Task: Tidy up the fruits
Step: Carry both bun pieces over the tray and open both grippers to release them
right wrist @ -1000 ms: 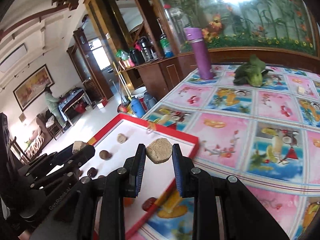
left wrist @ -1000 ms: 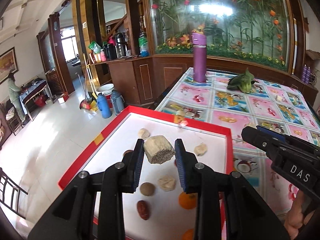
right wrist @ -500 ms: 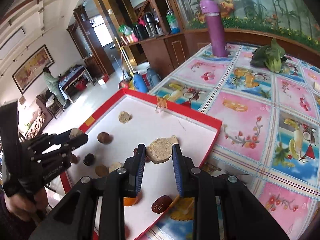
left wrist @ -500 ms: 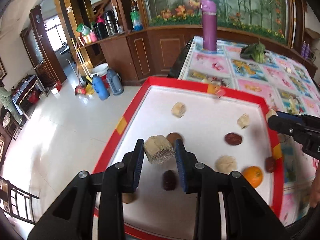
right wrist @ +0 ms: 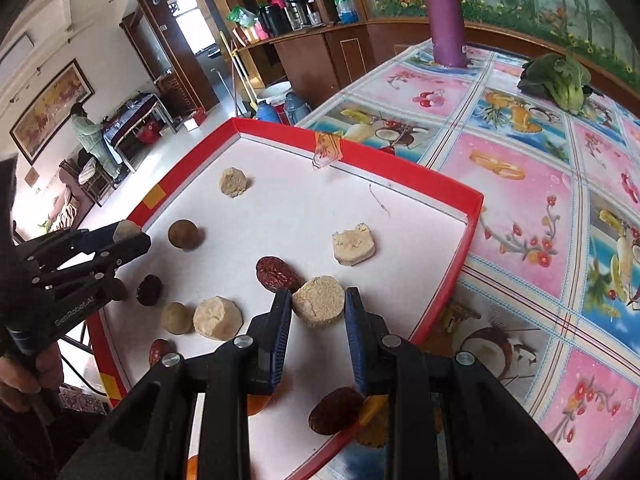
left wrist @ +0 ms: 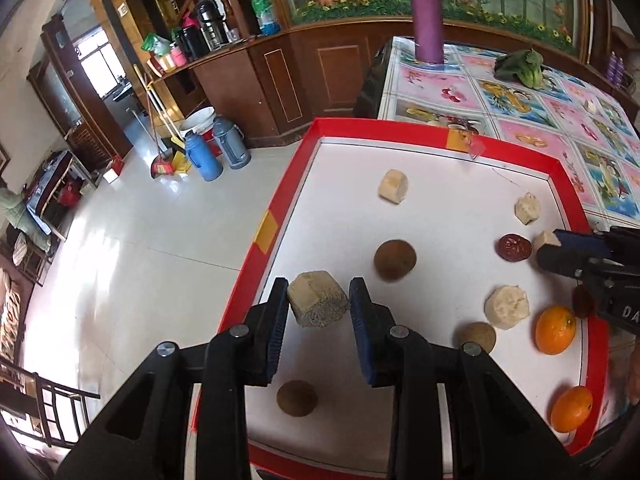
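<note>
A red-rimmed white tray (left wrist: 280, 216) (right wrist: 452, 272) holds scattered fruit: pale beige chunks (left wrist: 393, 186) (right wrist: 354, 243), brown round fruits (left wrist: 395, 260) (right wrist: 184, 234), dark red dates (left wrist: 514, 247) (right wrist: 278, 274) and two oranges (left wrist: 555, 330). My left gripper (left wrist: 318, 312) is shut on a beige chunk (left wrist: 318, 304) above the tray's left rim; the right wrist view shows this gripper (right wrist: 120, 240) at the left. My right gripper (right wrist: 319, 312) is shut on a round beige chunk (right wrist: 319, 306) over the tray's near right part. It appears in the left wrist view (left wrist: 560, 252) at the right edge.
The tray lies at the corner of a table covered by a fruit-print cloth (right wrist: 520, 184). A purple bottle (left wrist: 427, 12) and a leafy green vegetable (right wrist: 560, 80) stand farther back. Left of the tray the table ends above a tiled floor (left wrist: 132, 248). A person (right wrist: 90, 136) stands far off.
Both grippers have come lower and tilted down over the tray, each still holding its beige chunk. More of the tray's fruit shows now.
</note>
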